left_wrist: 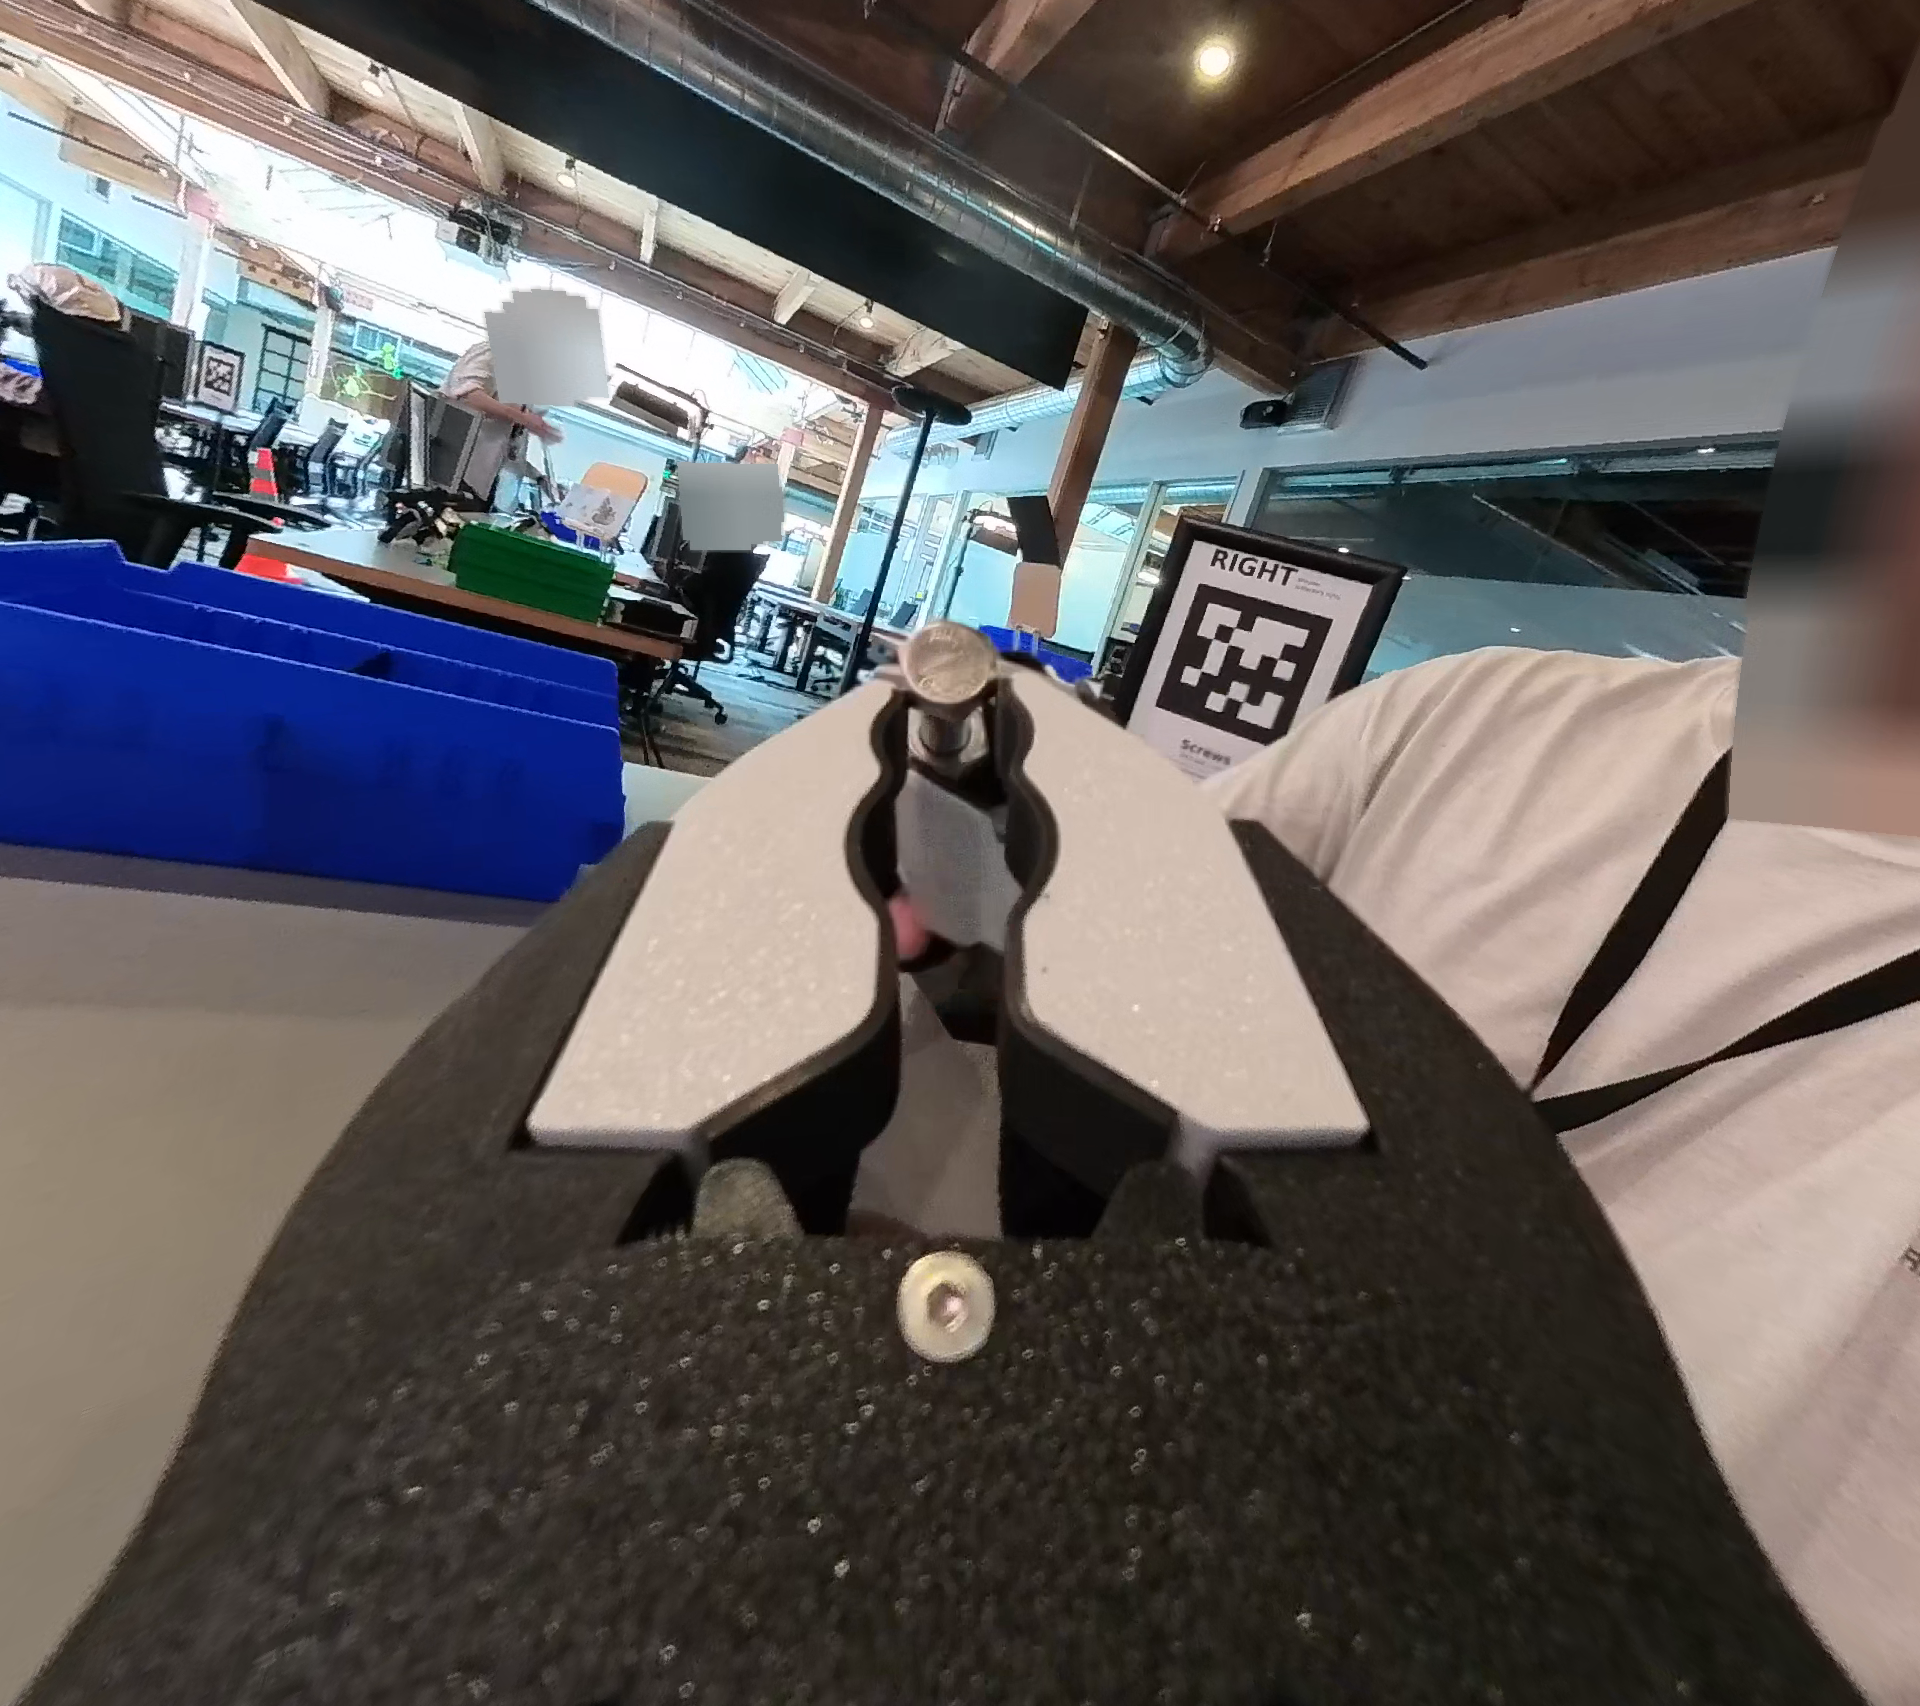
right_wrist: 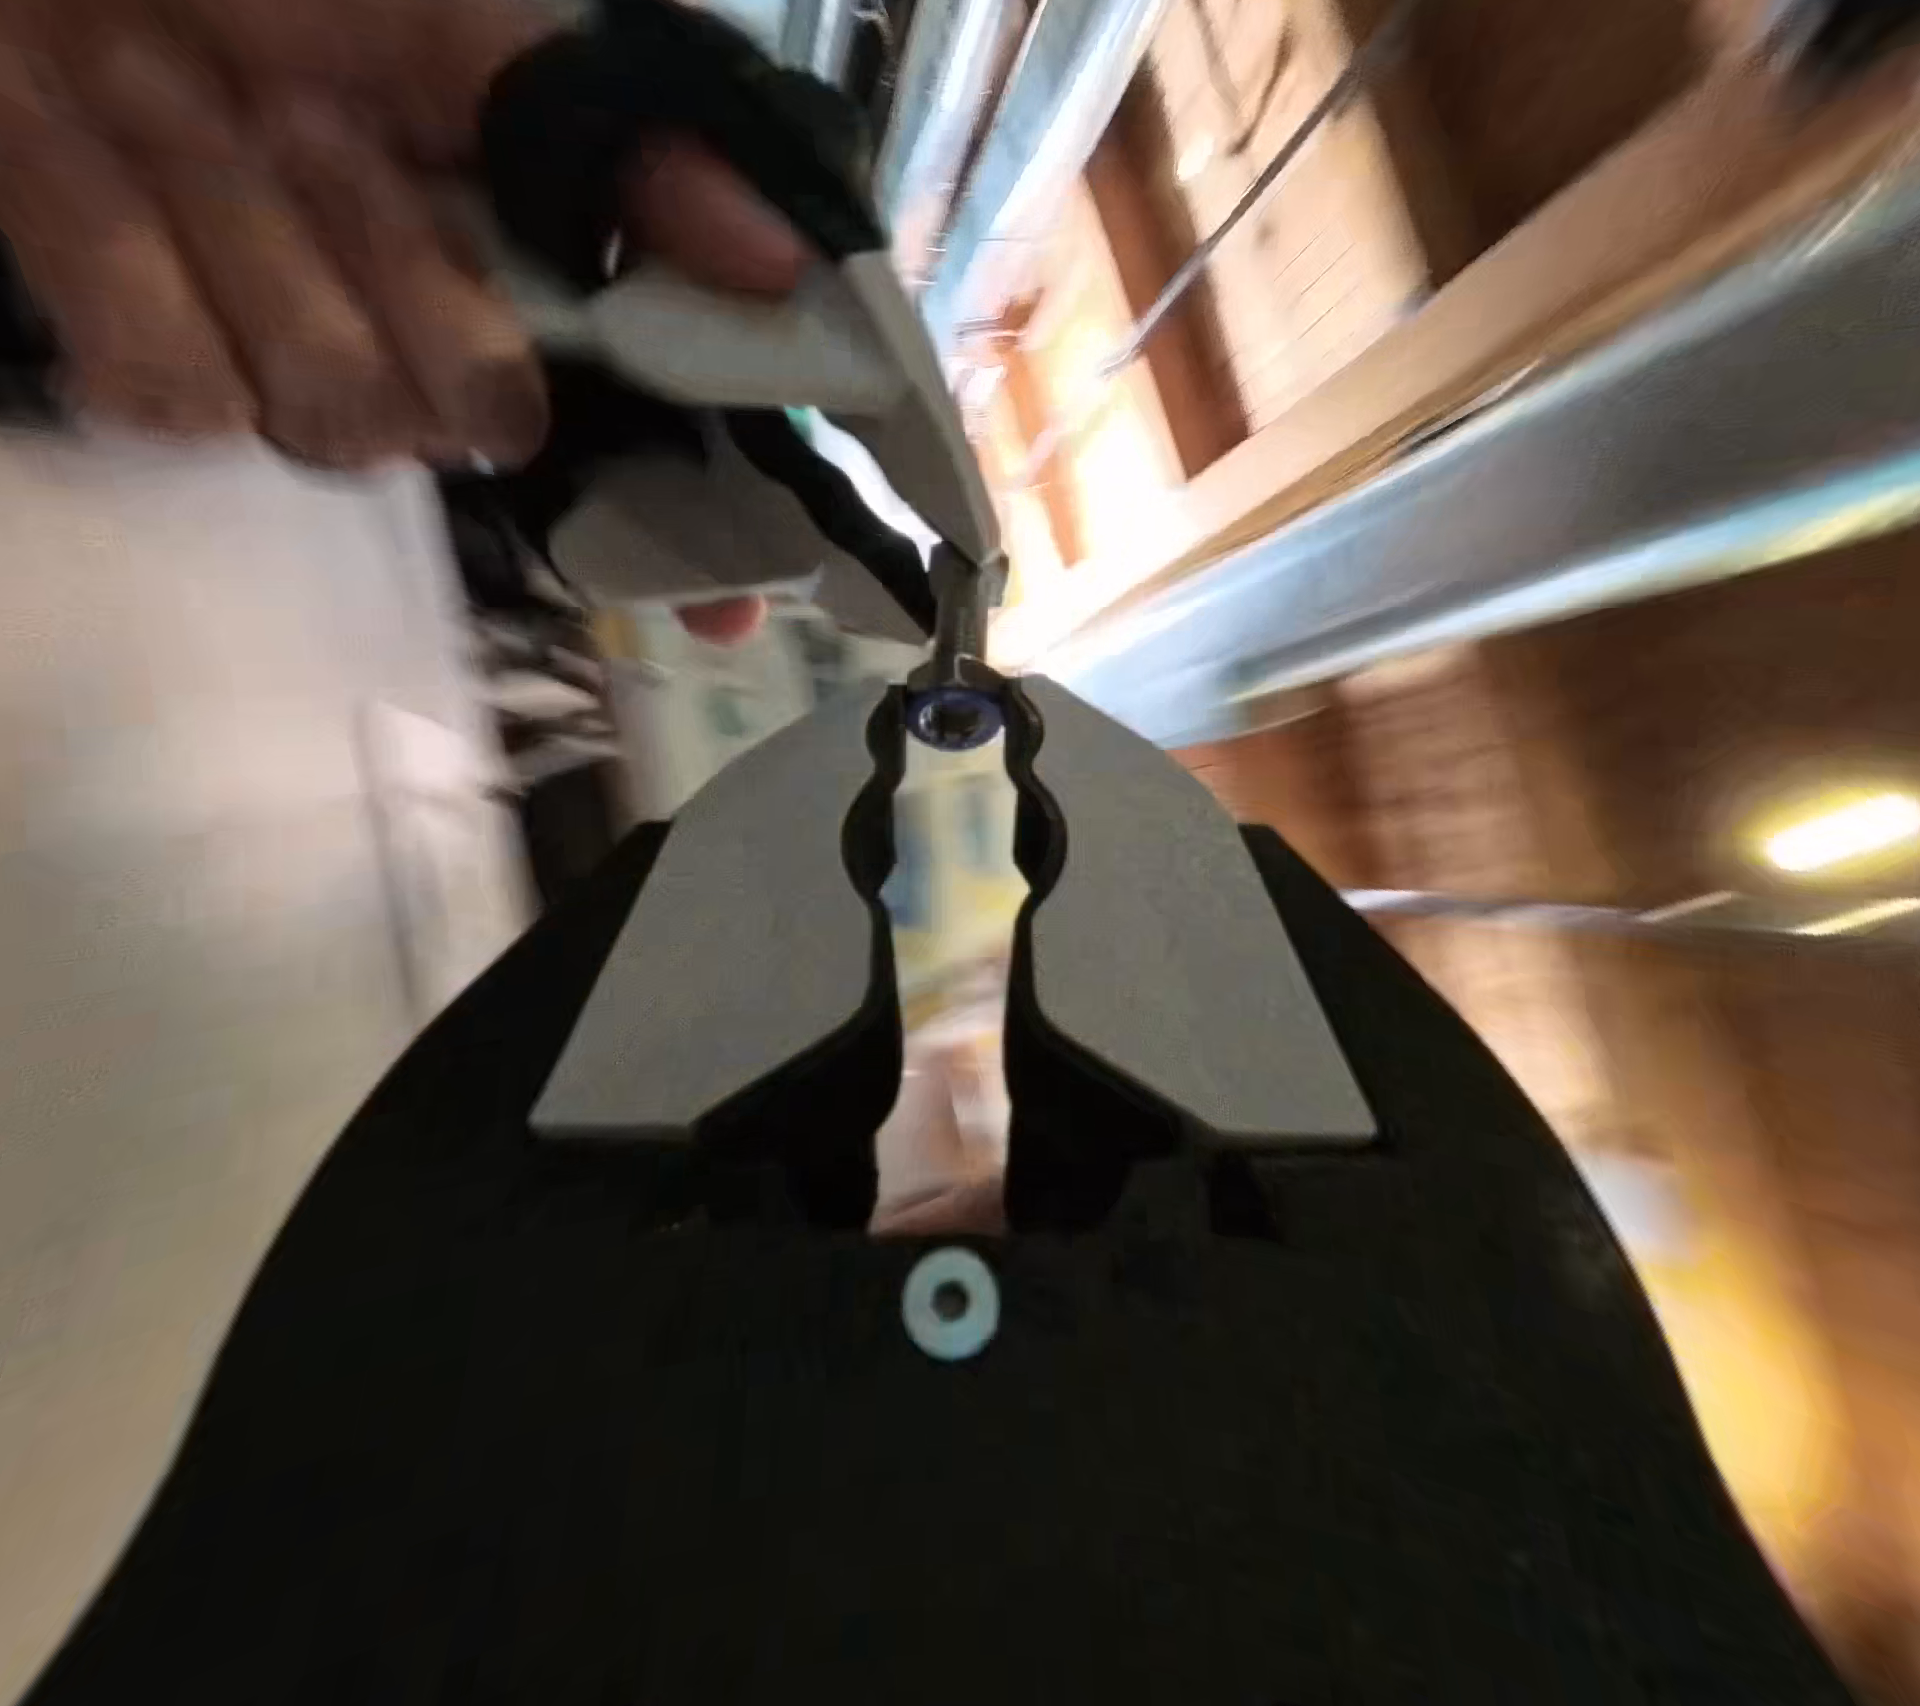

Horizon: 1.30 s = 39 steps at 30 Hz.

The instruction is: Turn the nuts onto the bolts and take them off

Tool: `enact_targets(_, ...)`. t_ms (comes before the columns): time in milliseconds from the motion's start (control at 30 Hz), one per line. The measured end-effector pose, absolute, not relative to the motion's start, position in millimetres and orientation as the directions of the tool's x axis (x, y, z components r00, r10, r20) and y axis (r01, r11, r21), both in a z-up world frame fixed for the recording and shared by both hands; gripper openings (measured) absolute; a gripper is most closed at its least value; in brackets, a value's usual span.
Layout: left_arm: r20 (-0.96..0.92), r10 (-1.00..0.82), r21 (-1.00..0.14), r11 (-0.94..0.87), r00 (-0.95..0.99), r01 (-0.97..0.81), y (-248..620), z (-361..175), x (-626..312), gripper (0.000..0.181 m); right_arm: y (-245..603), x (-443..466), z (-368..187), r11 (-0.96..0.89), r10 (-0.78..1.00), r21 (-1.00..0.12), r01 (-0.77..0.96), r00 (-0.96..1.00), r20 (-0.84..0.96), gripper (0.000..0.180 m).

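Wooden ceiling beams and a busy workshop sit behind the small shiny steel bolt (left_wrist: 948, 700), which is held up in the air above the pale grey worktop (left_wrist: 260, 1033), well to the right of the blue plastic bins (left_wrist: 291, 721). The left gripper (left_wrist: 951, 721) has its fingers clamped on the bolt's stem just under the round head, and the right gripper (right_wrist: 951, 716) has its fingers clamped on the little dark metal nut (right_wrist: 951, 714) at the bolt's other end. Both parts look hard, smooth and slippery, so I think they are best pinched on the flat sides, and the bolt's long line runs straight from one gripper to the other, with its head pointing at the left camera.
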<state>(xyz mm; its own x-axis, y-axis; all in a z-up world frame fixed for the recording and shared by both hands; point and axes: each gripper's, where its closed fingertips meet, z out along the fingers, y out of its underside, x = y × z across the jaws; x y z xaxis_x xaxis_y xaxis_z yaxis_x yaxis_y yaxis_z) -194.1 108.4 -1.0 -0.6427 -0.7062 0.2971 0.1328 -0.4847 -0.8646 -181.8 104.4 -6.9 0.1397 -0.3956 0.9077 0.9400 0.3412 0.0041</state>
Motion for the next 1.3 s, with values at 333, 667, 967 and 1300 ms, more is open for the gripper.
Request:
enact_targets(333, 0.328, -0.693, -0.85, -0.514, -0.642, 0.12, 111, -5, -190, 0.015, 107, -179, -12, 0.228, -0.568, 0.274, 0.934, -0.101, 0.816, 0.018)
enact_targets(667, 0.318, -0.705, -0.845, -0.514, -0.634, 0.148, 116, -1, -193, 0.015, 98, -189, -27, 0.414, 0.423, -0.882, 0.224, 0.811, 0.405, 0.047)
enact_targets(967, 0.323, -0.697, -0.844, -0.518, -0.64, 0.139, 114, -2, -192, 0.015, 110, -187, -19, 0.186, 0.626, -0.96, -0.209, 0.778, -0.048, 0.017)
enact_targets(1300, 0.33, -0.7, -0.837, -0.527, -0.633, 0.146, 117, -1, -192, 0.015, 115, -179, -16, 0.414, -0.185, -0.28, 0.866, 0.381, 0.906, 0.017)
